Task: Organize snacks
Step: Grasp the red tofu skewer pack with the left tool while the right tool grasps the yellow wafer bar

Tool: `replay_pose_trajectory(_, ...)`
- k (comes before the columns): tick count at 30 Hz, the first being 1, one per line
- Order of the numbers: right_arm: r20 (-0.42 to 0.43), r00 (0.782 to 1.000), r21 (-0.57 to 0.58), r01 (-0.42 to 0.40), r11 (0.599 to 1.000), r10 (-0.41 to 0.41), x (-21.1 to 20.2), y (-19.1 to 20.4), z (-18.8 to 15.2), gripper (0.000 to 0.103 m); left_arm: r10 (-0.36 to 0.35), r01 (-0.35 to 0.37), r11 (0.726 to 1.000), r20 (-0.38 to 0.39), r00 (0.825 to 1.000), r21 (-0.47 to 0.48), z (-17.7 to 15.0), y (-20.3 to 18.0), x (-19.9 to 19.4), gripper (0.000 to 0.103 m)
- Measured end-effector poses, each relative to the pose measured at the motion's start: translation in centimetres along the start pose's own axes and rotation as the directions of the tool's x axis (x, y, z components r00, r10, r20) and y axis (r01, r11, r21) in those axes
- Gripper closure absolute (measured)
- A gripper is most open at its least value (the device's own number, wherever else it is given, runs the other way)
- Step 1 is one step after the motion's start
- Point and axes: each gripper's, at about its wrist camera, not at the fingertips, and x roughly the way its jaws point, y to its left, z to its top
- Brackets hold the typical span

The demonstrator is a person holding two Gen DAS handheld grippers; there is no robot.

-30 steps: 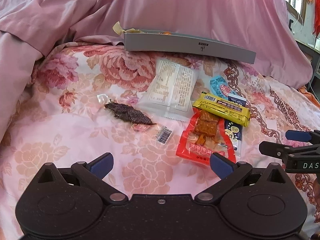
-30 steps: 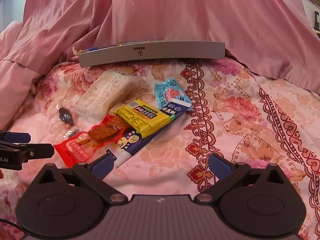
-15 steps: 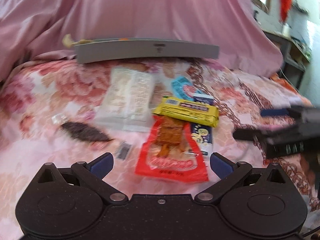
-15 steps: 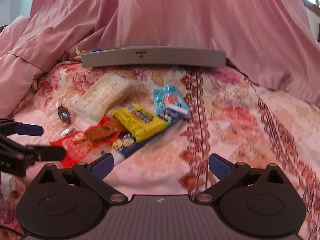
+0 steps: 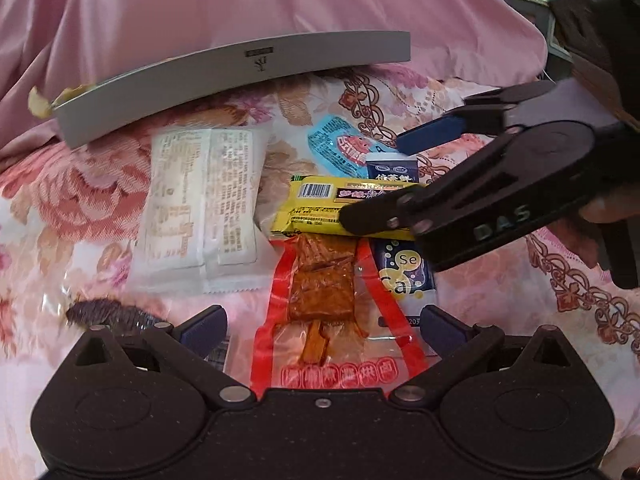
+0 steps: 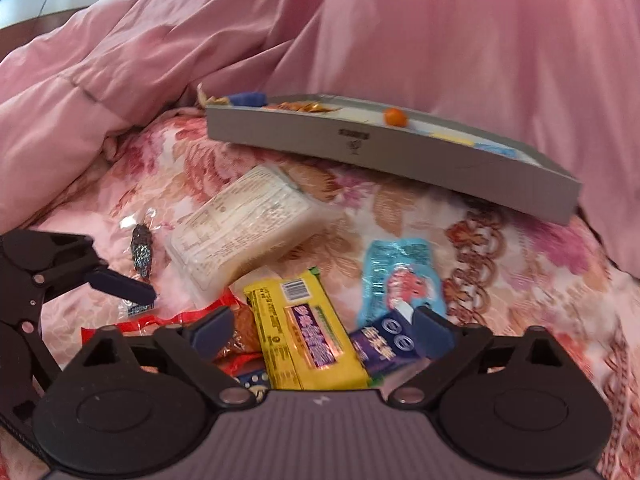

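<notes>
Several snack packets lie on a floral bedspread. A yellow bar lies over a red packet of brown strips and a blue-and-white "Se Ca" packet. A light-blue packet, a white packet and a dark candy lie around them. My left gripper is open above the red packet. My right gripper is open, its fingers straddling the yellow bar.
A grey tray with several small snacks inside sits at the back against a bunched pink quilt. The quilt also rises along the left side.
Both grippers have moved forward and down toward the snack pile. The right gripper has come in over the yellow bar; the left now hangs over the red packet.
</notes>
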Motion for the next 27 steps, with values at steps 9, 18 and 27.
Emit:
replay_pose_trajectory(9,-0.059,0.998,-0.036,-0.038,0.999,0.036,1.7,0.4,-0.9,0.024,-0.035,0.035,0.999,-0.025,0.999,-0.028,0.4,0.6,-0.1,0.025)
replay_pose_trajectory(18,-0.047,0.999,0.017,-0.02,1.0,0.021,0.0,-0.3,-1.9,0.048,-0.04,0.033,0.992,-0.053,0.998,-0.122,-0.6,1.3,-1.7,0.031)
replay_pose_trajectory(27,-0.064,0.998,0.144,-0.001,0.99,0.01,-2.5,0.2,-3.8,0.05,-0.028,0.007,0.976,-0.094,0.995,-0.216,-3.8,2.3,-5.2,0.03)
